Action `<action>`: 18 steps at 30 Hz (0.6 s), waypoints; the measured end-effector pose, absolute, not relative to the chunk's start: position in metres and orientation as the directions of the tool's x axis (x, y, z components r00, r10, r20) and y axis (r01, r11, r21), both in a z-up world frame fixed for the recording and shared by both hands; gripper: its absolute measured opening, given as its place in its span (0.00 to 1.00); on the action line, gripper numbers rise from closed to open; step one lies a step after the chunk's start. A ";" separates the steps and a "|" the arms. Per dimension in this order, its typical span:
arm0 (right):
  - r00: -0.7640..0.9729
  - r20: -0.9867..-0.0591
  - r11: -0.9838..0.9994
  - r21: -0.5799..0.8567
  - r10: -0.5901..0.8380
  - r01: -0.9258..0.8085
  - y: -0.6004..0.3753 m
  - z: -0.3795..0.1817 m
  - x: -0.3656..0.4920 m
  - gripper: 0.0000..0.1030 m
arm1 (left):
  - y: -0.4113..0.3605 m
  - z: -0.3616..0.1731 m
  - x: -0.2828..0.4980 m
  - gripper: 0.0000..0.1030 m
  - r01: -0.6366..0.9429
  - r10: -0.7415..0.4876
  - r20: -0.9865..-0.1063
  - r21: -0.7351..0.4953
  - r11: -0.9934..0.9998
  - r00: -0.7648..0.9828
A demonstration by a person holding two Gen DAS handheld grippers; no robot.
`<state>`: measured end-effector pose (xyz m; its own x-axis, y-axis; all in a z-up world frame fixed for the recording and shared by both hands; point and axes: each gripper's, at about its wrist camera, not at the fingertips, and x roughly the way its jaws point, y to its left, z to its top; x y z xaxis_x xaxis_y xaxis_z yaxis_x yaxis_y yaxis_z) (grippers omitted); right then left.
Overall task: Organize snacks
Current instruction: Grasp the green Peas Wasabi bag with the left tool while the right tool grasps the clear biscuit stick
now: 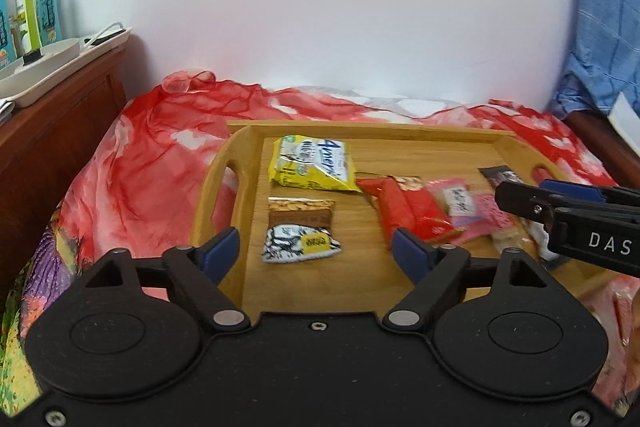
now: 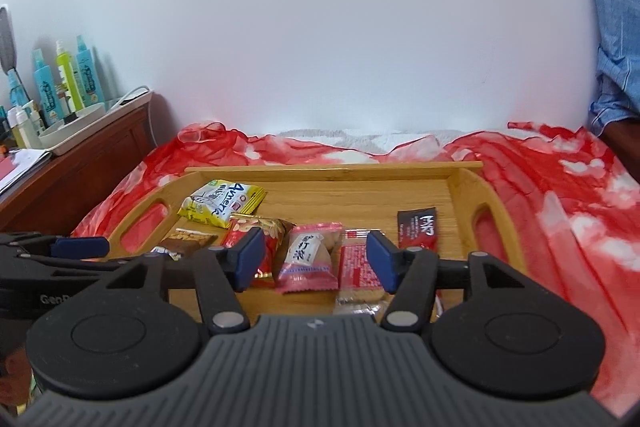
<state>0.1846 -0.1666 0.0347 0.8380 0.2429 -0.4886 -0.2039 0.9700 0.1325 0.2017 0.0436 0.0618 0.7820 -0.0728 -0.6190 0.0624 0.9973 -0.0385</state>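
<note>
A wooden tray point(image 1: 244, 143) point(image 2: 460, 183) lies on a red cloth and holds several snack packets. A yellow packet point(image 1: 312, 165) point(image 2: 220, 205) lies at the back left. A brown peanut packet point(image 1: 300, 213) and a black-and-white packet point(image 1: 298, 243) lie in front of it. A red packet point(image 1: 408, 211) point(image 2: 276, 231), a pink packet point(image 2: 308, 259), a red-and-clear packet point(image 2: 358, 267) and a dark sachet point(image 2: 416, 227) lie to the right. My left gripper point(image 1: 316, 253) is open and empty above the black-and-white packet. My right gripper point(image 2: 316, 257) is open and empty above the pink packet.
A red and white cloth point(image 1: 160, 155) point(image 2: 560, 195) covers the bed under the tray. A wooden cabinet point(image 1: 60, 115) stands at the left with bottles point(image 1: 36, 3) and a white tray on top. A white wall is behind. Blue fabric point(image 1: 600, 27) hangs at the right.
</note>
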 end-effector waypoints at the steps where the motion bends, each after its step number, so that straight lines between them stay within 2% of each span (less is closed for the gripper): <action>1: 0.840 -0.486 0.971 0.124 0.241 -0.206 -0.167 0.036 0.181 0.71 | 0.042 0.063 0.196 0.83 0.070 -0.076 -0.617 -0.034 0.997 0.783; 18: 0.860 -0.453 0.970 0.056 0.235 -0.236 -0.188 0.045 0.112 0.84 | 0.015 0.062 0.125 0.97 0.112 -0.113 -0.608 -0.039 0.993 0.786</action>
